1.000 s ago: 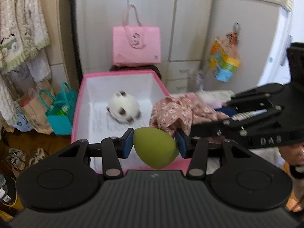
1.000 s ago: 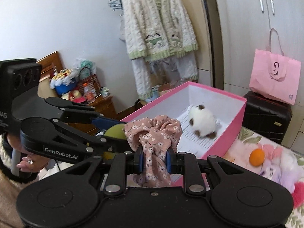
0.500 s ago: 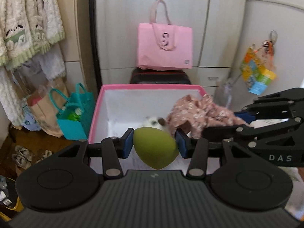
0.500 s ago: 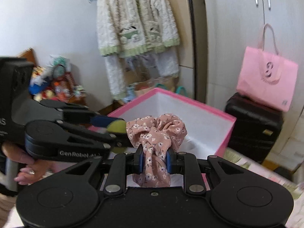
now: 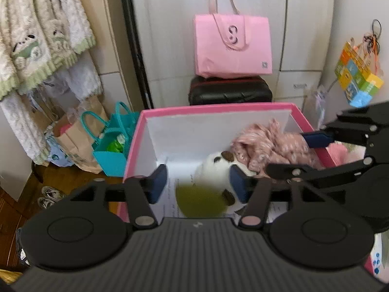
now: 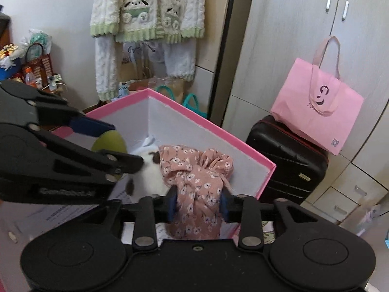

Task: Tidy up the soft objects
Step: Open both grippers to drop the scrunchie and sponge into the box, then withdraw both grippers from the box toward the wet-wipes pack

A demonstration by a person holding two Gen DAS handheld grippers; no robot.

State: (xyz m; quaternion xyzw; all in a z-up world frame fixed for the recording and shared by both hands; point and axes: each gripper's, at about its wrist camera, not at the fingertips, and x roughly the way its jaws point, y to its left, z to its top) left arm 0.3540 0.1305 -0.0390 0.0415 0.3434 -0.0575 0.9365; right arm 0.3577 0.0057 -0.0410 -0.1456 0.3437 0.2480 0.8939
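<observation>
A pale wardrobe fills the far wall, with a pink tote bag on a black suitcase just behind the pink box I work over. My left gripper has just been opening, its pads now apart and clear of the blurred green sponge below them, beside the white plush toy inside the box. My right gripper has also just been opening over the box's near right side, the floral scrunchie between its spread pads; whether they press it I cannot tell.
</observation>
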